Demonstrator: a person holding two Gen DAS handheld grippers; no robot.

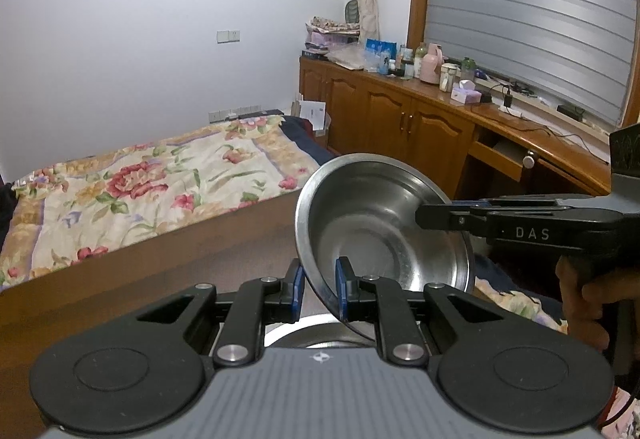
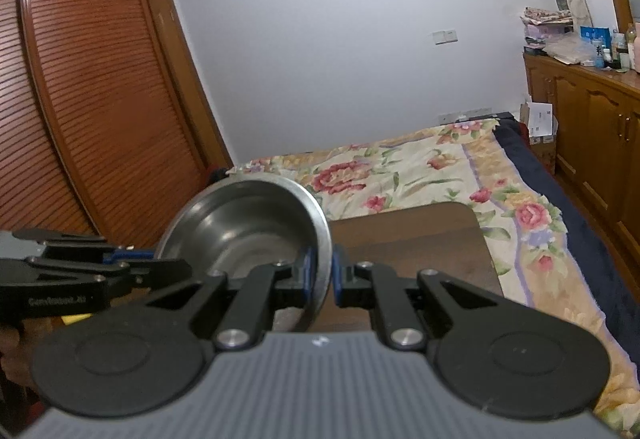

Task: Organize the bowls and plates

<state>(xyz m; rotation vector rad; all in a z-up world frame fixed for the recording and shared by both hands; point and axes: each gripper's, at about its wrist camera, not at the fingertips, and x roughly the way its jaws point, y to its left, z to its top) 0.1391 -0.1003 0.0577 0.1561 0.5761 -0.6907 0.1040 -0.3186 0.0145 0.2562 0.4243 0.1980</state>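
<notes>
A steel bowl (image 1: 372,223) hangs tilted in the air, held from two sides. In the left wrist view my left gripper (image 1: 319,289) is shut on its near rim, blue pads either side of the wall. My right gripper (image 1: 424,217) comes in from the right and pinches the far rim. The right wrist view shows the same bowl (image 2: 240,223), with my right gripper (image 2: 320,275) shut on its right rim and my left gripper (image 2: 160,261) clamped on its left rim. Another steel dish's rim (image 1: 296,333) peeks out below my left fingers, mostly hidden.
A dark wooden table (image 2: 420,239) lies under the bowl, beside a bed with a floral cover (image 2: 460,179). Louvred wardrobe doors (image 2: 100,99) stand at the left. A long wooden cabinet (image 1: 400,111) with bottles runs along the window. A person's hand (image 1: 580,299) holds the right gripper.
</notes>
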